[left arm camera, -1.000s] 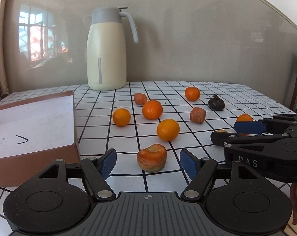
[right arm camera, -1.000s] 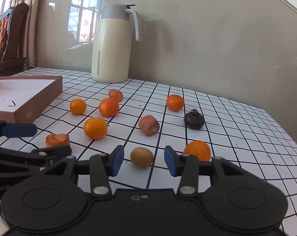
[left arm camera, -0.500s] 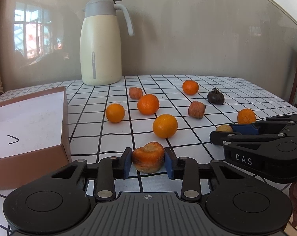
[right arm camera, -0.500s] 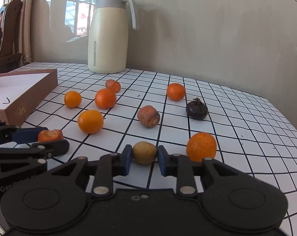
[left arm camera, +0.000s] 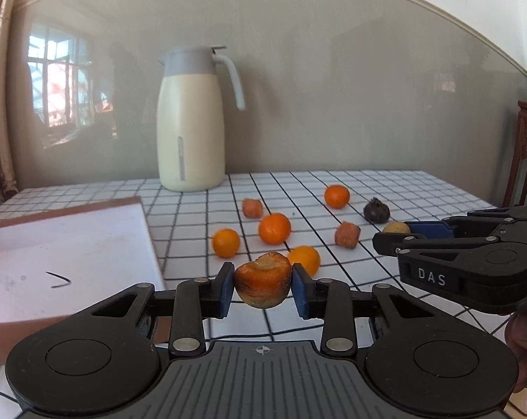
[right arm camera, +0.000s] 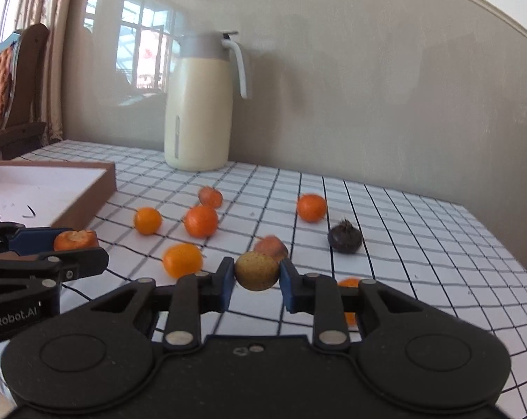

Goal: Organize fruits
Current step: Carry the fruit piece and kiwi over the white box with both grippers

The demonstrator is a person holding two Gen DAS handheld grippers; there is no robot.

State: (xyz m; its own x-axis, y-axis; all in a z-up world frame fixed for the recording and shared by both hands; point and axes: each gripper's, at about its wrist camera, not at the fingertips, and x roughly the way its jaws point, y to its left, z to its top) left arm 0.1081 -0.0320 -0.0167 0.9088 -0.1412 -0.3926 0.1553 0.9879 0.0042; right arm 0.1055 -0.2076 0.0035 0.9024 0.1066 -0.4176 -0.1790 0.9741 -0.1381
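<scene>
Grid-patterned white tabletop, glossy, cut off by the lower frame edges. Shallow brown cardboard box with a white inner floor, to the left of the left tool and partly out of frame. Cream thermos jug, smooth, with grey lid and handle, far ahead of both tools. Left tool: blue pads clamped on a rough, flat-topped orange fruit piece, apparently held clear of the tabletop. Right tool: pads clamped on a small, round, yellow-brown fruit. Loose round oranges and a dark, tufted fruit lie ahead; one orange is mostly hidden behind the right tool's finger.
</scene>
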